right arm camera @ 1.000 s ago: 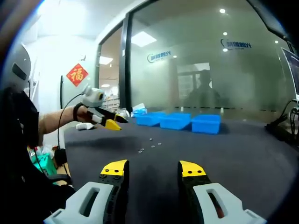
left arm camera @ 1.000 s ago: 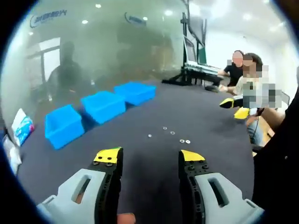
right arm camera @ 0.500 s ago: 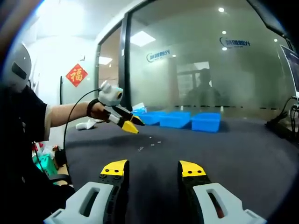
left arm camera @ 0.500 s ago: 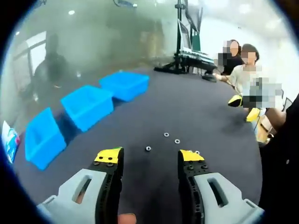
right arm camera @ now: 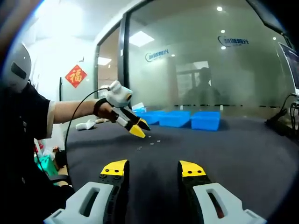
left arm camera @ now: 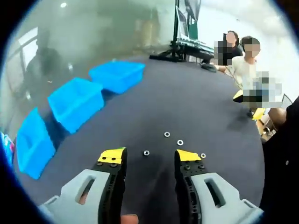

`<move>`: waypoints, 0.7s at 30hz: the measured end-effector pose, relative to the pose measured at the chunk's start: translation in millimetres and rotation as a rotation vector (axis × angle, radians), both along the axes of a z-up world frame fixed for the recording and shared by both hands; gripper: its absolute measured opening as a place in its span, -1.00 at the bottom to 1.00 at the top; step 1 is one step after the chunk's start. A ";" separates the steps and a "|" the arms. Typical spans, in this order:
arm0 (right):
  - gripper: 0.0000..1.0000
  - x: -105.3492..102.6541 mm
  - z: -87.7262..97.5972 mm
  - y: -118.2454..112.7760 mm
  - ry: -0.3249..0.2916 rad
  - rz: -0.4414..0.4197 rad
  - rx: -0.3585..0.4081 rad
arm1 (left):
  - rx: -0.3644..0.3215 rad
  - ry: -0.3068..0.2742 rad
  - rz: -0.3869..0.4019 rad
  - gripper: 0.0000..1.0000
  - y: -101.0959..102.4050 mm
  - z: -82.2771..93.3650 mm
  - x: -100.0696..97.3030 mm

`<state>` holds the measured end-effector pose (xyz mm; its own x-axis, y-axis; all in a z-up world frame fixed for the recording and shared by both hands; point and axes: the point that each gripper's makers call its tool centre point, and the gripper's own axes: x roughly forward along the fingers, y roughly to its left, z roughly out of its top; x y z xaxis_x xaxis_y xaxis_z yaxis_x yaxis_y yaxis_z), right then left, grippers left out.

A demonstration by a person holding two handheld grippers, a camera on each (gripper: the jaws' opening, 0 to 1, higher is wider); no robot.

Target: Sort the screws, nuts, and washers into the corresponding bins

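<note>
My left gripper (left arm camera: 145,159) hangs over the dark table (left arm camera: 196,107), fingers spread, a small nut (left arm camera: 146,152) between its tips. Washers (left arm camera: 174,138) lie just beyond; blue bins (left arm camera: 74,100) sit farther off. My right gripper (right arm camera: 154,170) is also spread.

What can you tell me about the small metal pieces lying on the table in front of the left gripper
Four small silvery ring-shaped pieces lie loose and flat on the dark table, spread apart, none touching another. One sits just ahead of the gap between the left gripper and its open jaws; another lies beside the right-hand jaw tip. Nothing grips them. They are too small to tell nuts from washers. The blue bins stand well off to the side.
</note>
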<state>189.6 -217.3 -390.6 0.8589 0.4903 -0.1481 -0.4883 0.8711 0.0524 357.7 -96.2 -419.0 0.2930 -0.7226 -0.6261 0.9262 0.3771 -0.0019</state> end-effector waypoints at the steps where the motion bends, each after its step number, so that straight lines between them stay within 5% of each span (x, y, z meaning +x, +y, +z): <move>1: -0.24 0.0 -0.2 -0.3 0.000 -0.001 -0.002 | 0.004 -0.006 0.001 -0.29 -0.2 0.1 1.4; 21: -0.24 0.2 -0.4 -1.0 0.001 -0.002 0.002 | 0.064 0.059 -0.018 -0.64 -1.7 -12.9 2.9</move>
